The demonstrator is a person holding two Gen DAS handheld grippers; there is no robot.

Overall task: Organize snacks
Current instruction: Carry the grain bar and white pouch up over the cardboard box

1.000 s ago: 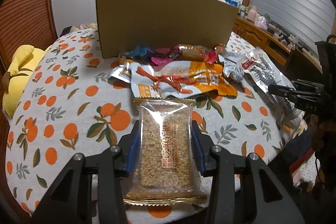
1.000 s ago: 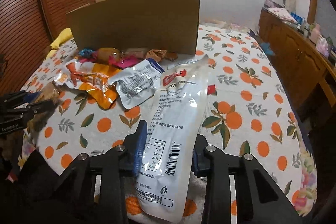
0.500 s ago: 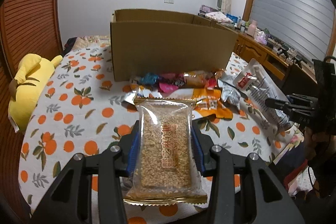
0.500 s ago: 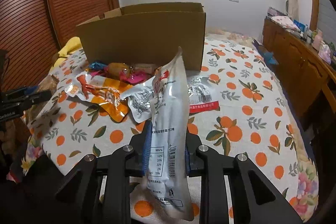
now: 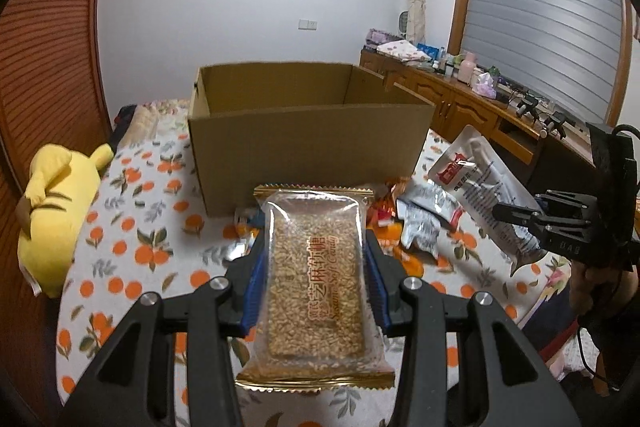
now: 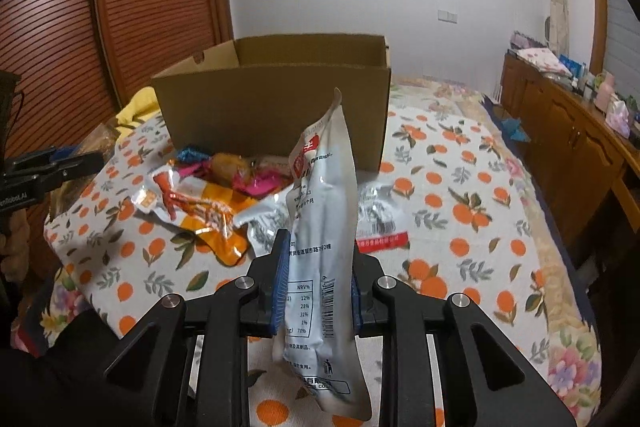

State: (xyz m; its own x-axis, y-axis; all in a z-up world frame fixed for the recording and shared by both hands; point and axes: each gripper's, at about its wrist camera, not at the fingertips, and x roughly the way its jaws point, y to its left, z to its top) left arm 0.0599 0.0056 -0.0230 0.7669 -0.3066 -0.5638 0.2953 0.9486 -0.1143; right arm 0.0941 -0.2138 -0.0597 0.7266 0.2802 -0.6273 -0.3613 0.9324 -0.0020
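Observation:
My left gripper (image 5: pixel 316 279) is shut on a clear pack of sesame candy (image 5: pixel 316 287), held flat above the bed. An open cardboard box (image 5: pixel 308 131) stands beyond it, and I look down over its near wall into it. My right gripper (image 6: pixel 318 287) is shut on a long white pouch (image 6: pixel 324 227), which stands on edge, folded between the pads. The same pouch (image 5: pixel 476 183) and right gripper (image 5: pixel 520 215) show at the right of the left wrist view. Several loose snack packs (image 6: pixel 208 195) lie in front of the box (image 6: pixel 276 99).
The bed cover (image 6: pixel 460 211) has an orange fruit print. A yellow plush toy (image 5: pixel 56 211) lies at the left edge. A wooden cabinet (image 5: pixel 460 103) with bottles runs along the right wall. A white pack with a red strip (image 6: pixel 380 223) lies behind the pouch.
Both grippers have risen with their packs, so the box's inside now shows. The right gripper has squeezed shut on the white pouch, which went from lying flat to standing on edge.

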